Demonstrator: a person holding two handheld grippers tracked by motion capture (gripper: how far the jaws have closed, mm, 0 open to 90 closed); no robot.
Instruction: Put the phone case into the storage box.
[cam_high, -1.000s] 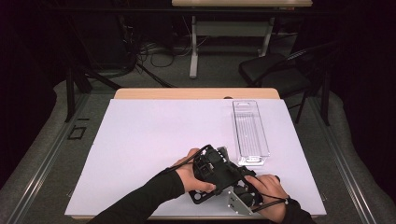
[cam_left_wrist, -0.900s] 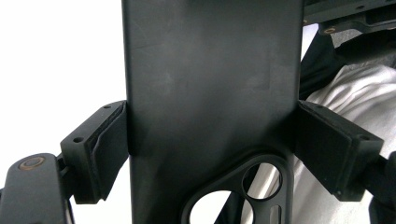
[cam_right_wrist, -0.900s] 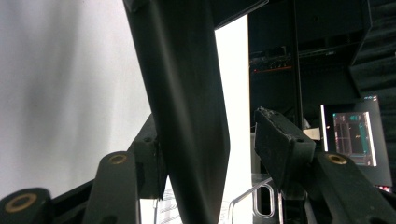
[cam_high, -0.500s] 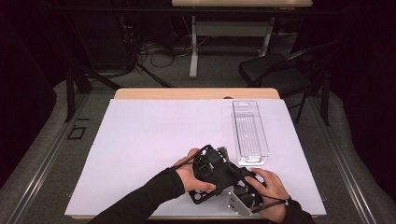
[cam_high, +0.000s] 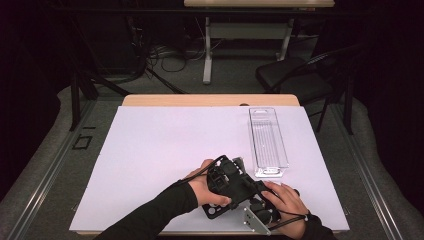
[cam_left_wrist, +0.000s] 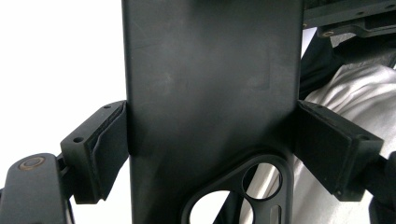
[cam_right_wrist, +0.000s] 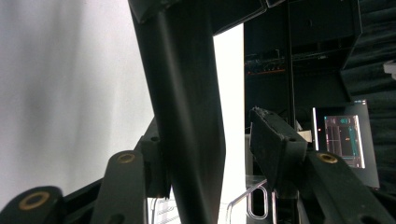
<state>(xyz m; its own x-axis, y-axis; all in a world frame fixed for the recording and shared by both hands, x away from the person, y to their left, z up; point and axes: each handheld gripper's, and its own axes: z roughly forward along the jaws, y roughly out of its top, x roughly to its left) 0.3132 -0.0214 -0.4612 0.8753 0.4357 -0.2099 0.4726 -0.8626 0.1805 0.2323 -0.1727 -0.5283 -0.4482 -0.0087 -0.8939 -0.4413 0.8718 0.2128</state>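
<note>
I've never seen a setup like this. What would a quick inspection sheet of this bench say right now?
Surface: white sheet over a wooden table.
Job's things: black phone case, upright; clear plastic box lying apart on the sheet.
Clutter: nothing seen.
Grippers: left tool clamps the case's two edges; right tool has just been closing around the case, one pad short of it.
Cables: loose cables on the floor beyond.
Surroundings: dark room, black chair.

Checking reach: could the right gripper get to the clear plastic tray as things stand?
Probably not yet: the right gripper has the black phone case between its closing jaws, though bare table leads to the clear plastic tray.
</note>
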